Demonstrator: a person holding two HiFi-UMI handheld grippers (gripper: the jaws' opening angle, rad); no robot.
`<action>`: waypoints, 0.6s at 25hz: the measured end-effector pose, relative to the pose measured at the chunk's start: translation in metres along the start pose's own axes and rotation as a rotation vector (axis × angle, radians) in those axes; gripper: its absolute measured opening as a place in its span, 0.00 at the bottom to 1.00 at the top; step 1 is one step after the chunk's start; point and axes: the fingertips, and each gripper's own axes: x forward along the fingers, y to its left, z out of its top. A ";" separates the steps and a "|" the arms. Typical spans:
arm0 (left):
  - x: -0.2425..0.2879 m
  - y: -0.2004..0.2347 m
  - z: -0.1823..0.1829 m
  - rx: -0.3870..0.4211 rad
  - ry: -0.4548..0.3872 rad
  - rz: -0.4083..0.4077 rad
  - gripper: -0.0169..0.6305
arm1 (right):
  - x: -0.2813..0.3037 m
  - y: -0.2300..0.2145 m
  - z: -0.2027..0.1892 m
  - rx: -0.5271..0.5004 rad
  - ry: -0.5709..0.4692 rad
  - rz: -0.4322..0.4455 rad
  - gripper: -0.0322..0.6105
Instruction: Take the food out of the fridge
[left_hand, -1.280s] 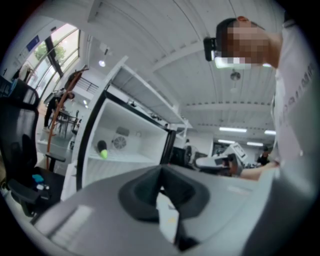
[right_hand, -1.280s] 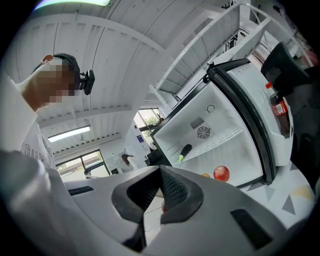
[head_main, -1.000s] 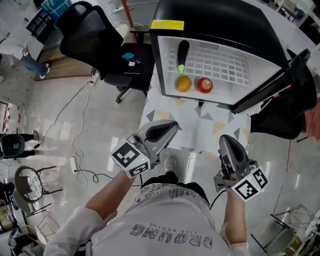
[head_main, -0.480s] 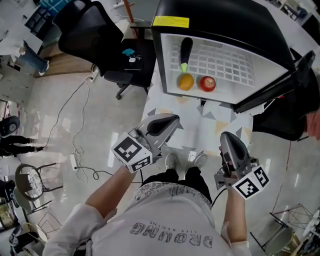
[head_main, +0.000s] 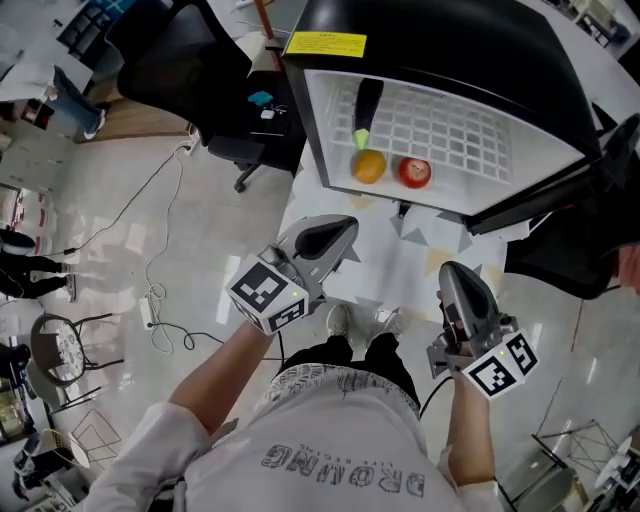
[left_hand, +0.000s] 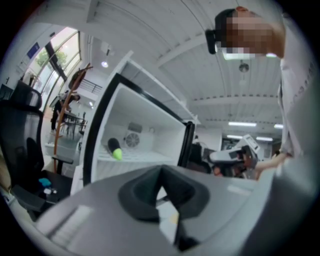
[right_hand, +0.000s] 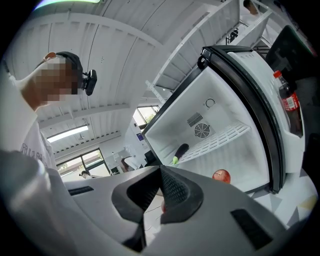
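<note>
Jaws pressed together and empty on left gripper (head_main: 340, 240) and right gripper (head_main: 455, 282), both now nearer the open black fridge (head_main: 450, 40). At twelve o'clock, its dark green-tipped aubergine (head_main: 365, 105), round orange fruit (head_main: 369, 166) and red apple (head_main: 414, 172) wait untouched; I judge the approach unfinished.

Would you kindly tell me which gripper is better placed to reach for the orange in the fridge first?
Left, I think. The left gripper lies nearer the open fridge, and its nose points roughly toward the orange. The right gripper is farther back. Both are shut and would need to open first.
</note>
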 end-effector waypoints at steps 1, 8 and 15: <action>0.004 0.001 -0.002 0.001 0.004 0.010 0.04 | 0.000 -0.004 0.002 -0.001 0.004 0.003 0.03; 0.032 0.011 -0.024 0.004 0.037 0.113 0.04 | -0.003 -0.029 0.013 0.004 0.038 0.036 0.03; 0.065 0.029 -0.042 0.054 0.067 0.221 0.04 | -0.003 -0.055 0.018 0.007 0.067 0.067 0.03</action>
